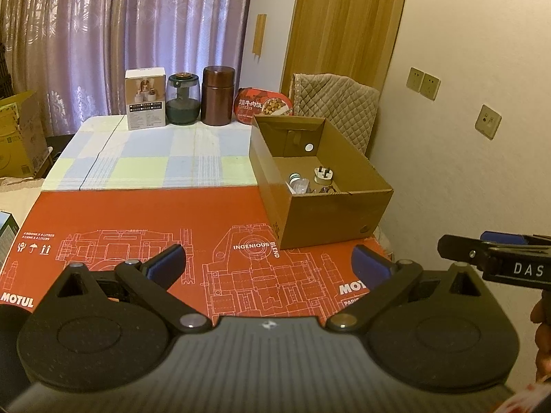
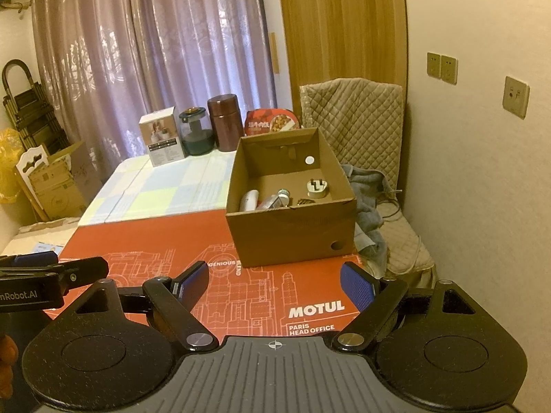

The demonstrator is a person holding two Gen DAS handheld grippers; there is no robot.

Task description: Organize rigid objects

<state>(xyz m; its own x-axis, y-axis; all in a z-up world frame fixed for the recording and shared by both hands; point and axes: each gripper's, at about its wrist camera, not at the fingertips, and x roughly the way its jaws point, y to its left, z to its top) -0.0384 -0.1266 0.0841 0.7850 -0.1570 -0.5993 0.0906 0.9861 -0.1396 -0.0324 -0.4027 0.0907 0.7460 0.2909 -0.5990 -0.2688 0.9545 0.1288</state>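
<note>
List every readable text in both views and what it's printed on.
"MOTUL", "PARIS HEAD OFFICE", "INGENIOUS BLEND", "4 CANS X 4 LITERS": red sheet
"DAS": right tongs body
"nRobot.AI": left tongs body
Chinese title on meal tub: large but not reliably legible
White box print: too small

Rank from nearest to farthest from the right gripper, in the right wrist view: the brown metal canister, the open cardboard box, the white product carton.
1. Open cardboard box, just ahead of the right gripper, on the red board.
2. Brown metal canister, behind the box, back row.
3. White product carton, back row, far left.
</note>
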